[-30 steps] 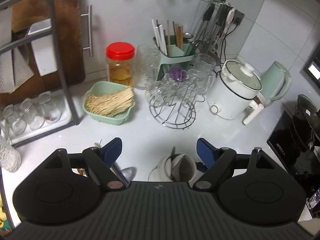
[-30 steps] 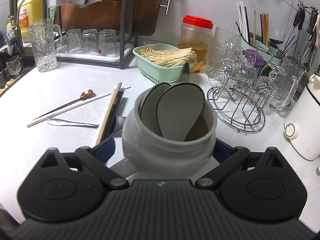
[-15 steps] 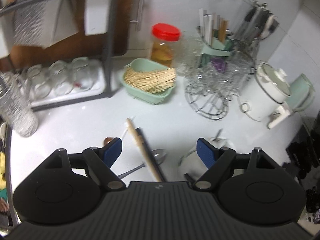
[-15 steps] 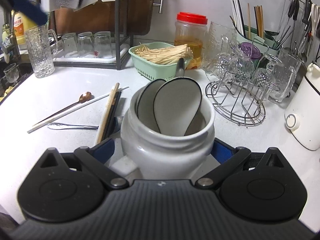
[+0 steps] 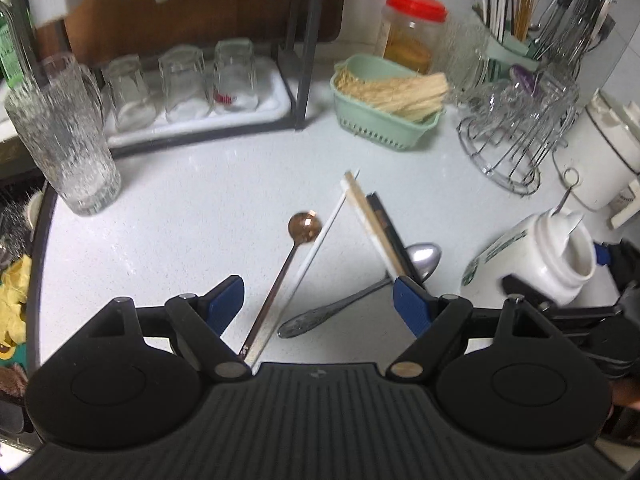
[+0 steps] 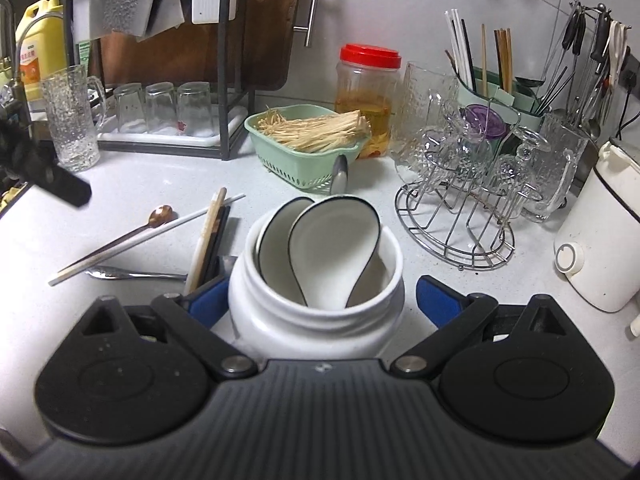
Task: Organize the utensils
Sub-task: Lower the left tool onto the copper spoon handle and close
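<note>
Right gripper (image 6: 316,300): its jaws straddle the white jar (image 6: 316,300) low in the centre of the right wrist view and are closing on it; the left pad looks close against the jar wall, while a gap shows between the right pad and the jar, so the grip does not look firm yet. Probably the aim is to steady the jar while utensils go in.
White jar: stands upright on the surface (image 5: 192,208); in the left wrist view it sits at the right edge (image 5: 536,264). It serves as the holder, with two white ceramic spoons (image 6: 332,248) already leaning inside, bowls up.
Left gripper (image 5: 318,296): jaws wide, nothing between the pads, hovering at the lower centre of its view above the loose utensils, apparently lining up a pick.
Copper spoon (image 5: 280,276): lies flat, bowl toward the frame centre, handle running down toward the left jaw.
White chopstick (image 5: 316,248): lies just beside the copper spoon, at nearly the same slant.
Wooden and dark chopsticks (image 5: 376,228): lie bundled, slanting down to the right jaw, across the steel spoon (image 5: 420,258).
Loose utensils: all left of the jar, within reach of the free gripper.
Likely next need: narrow the jaws over one thin handle.
</note>
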A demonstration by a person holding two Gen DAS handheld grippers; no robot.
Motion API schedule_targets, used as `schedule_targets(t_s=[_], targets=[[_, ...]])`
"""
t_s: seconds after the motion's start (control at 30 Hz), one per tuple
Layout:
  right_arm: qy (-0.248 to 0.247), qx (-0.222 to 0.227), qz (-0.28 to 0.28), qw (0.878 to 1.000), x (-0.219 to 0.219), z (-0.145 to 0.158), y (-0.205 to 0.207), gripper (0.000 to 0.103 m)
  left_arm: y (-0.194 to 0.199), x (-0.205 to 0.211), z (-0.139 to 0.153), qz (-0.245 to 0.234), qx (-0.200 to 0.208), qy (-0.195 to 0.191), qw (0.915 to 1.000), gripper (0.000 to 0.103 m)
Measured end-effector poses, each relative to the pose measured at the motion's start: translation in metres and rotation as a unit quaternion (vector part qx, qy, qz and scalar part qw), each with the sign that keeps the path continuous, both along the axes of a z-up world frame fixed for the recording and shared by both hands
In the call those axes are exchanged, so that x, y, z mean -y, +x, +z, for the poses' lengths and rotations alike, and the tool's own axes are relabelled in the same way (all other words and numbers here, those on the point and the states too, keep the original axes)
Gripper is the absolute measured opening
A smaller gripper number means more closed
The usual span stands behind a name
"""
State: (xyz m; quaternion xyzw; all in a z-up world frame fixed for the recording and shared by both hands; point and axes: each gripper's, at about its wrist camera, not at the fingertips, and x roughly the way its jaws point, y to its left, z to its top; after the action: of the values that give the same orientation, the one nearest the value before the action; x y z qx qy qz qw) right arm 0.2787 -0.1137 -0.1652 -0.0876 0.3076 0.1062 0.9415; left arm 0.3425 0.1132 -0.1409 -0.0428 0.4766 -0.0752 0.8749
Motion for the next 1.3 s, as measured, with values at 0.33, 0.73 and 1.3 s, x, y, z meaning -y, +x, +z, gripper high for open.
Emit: schedule_targets(t_s=[0.33, 0.73, 1.3], targets=[[-0.015, -0.006, 0.015, 1.000, -0.005, 0.000, 0.002, 0.092, 0.028, -0.014, -0.041, 0.000, -0.011, -0.027, 0.9996, 0.054], [-0.028, -0.007, 0.007, 1.000, -0.009, -0.002, 0.002, 0.093, 0.083, -0.015, -0.063, -0.013, 0.009, -0.046, 0.9988, 0.048], [-0.040, -0.014, 0.001, 0.999, -0.011, -0.003, 0.004, 0.094, 0.101, 0.002, -0.075, -0.043, -0.014, -0.005, 0.9990, 0.035]])
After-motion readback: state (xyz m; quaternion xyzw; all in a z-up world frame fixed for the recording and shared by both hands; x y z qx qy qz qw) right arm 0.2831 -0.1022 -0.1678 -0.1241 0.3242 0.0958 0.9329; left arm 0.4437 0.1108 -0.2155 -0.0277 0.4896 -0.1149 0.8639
